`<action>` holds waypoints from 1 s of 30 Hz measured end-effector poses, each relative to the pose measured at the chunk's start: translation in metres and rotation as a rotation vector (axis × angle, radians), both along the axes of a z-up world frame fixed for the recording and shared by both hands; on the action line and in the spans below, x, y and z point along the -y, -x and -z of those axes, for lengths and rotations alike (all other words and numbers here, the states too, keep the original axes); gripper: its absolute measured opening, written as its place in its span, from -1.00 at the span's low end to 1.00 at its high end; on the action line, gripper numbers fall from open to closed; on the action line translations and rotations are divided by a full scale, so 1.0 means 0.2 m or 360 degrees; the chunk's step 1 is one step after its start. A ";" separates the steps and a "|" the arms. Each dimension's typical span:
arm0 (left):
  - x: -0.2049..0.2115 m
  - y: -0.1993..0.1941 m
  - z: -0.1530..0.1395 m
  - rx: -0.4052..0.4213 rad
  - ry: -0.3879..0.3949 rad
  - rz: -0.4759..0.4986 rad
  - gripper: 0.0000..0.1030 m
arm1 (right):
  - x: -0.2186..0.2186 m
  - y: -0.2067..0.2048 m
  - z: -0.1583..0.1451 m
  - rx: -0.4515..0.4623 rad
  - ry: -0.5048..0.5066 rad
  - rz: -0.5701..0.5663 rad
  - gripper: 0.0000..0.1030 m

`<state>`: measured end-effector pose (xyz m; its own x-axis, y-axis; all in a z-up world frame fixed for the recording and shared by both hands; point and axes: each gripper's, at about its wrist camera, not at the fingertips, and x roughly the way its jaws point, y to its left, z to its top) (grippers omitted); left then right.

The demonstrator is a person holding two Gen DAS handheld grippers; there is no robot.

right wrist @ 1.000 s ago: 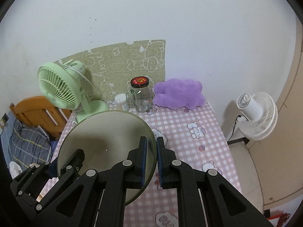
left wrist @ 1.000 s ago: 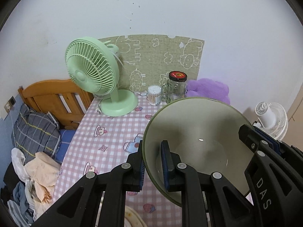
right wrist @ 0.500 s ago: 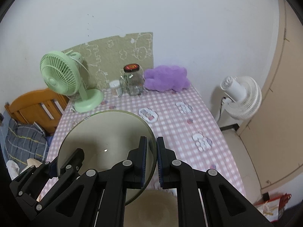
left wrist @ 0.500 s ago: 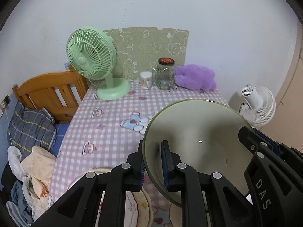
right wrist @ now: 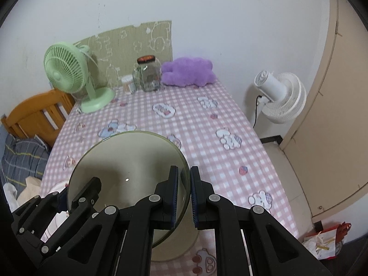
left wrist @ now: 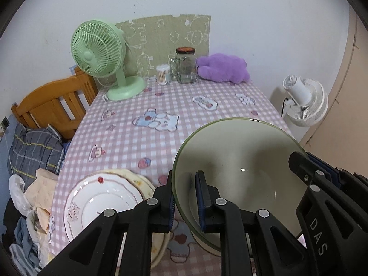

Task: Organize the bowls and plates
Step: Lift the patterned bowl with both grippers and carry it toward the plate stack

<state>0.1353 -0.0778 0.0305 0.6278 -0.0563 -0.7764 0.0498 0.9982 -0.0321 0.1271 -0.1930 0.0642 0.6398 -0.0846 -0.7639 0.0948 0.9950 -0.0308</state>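
Olive-green glazed bowl (left wrist: 239, 174), wide and shallow-sided, hangs in the air above the near end of a table covered in pink checked cloth (left wrist: 184, 105). Two handheld grippers carry it between them. The left gripper (left wrist: 185, 197) is clamped on the bowl's left rim, one pad inside and one outside. The right gripper (right wrist: 183, 193) is clamped the same way on the opposite rim, so the bowl sits level between them, mouth up.

Directly beneath the bowl, on the cloth, lies a round pale dish (right wrist: 174, 250), mostly hidden by it. To the left of that, just beside it, sits a stack of white plates (left wrist: 103, 204) with a red-trimmed edge.

The set-down appears to call for a straight descent, both hands together.
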 end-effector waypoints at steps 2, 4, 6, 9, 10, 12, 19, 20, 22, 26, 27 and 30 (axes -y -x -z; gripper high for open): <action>0.02 0.02 0.04 -0.0026 -0.0006 -0.0008 -0.76 | 0.03 0.02 0.04 -0.0022 -0.0008 -0.0015 -0.74; 0.03 0.03 0.07 -0.0060 0.0000 -0.0019 -0.76 | 0.05 0.02 0.07 -0.0055 -0.0010 -0.0030 -0.74; 0.04 0.04 0.11 -0.0096 0.0005 -0.0035 -0.76 | 0.06 0.03 0.12 -0.0096 -0.0015 -0.0048 -0.74; 0.04 0.04 0.17 -0.0150 0.0005 -0.0076 -0.76 | 0.06 0.02 0.18 -0.0161 -0.0014 -0.0082 -0.74; 0.03 0.04 0.19 -0.0168 0.0005 -0.0092 -0.76 | 0.05 0.01 0.21 -0.0187 -0.0012 -0.0098 -0.74; 0.02 0.03 0.23 -0.0203 0.0017 -0.0120 -0.76 | 0.04 0.00 0.25 -0.0222 -0.0008 -0.0121 -0.74; 0.04 0.02 0.30 -0.0271 0.0026 -0.0124 -0.76 | 0.03 -0.03 0.33 -0.0294 0.0051 -0.0157 -0.74; 0.05 0.02 0.31 -0.0273 0.0025 -0.0118 -0.76 | 0.04 -0.03 0.33 -0.0296 0.0056 -0.0156 -0.74; 0.05 0.01 0.32 -0.0293 0.0030 -0.0116 -0.76 | 0.04 -0.04 0.34 -0.0297 0.0073 -0.0155 -0.74; 0.06 0.00 0.34 -0.0304 0.0027 -0.0116 -0.75 | 0.03 -0.04 0.34 -0.0295 0.0096 -0.0163 -0.74; 0.06 0.00 0.34 -0.0305 0.0026 -0.0115 -0.75 | 0.04 -0.04 0.34 -0.0297 0.0096 -0.0161 -0.74; 0.06 -0.01 0.34 -0.0316 0.0030 -0.0106 -0.75 | 0.03 -0.04 0.34 -0.0307 0.0107 -0.0158 -0.74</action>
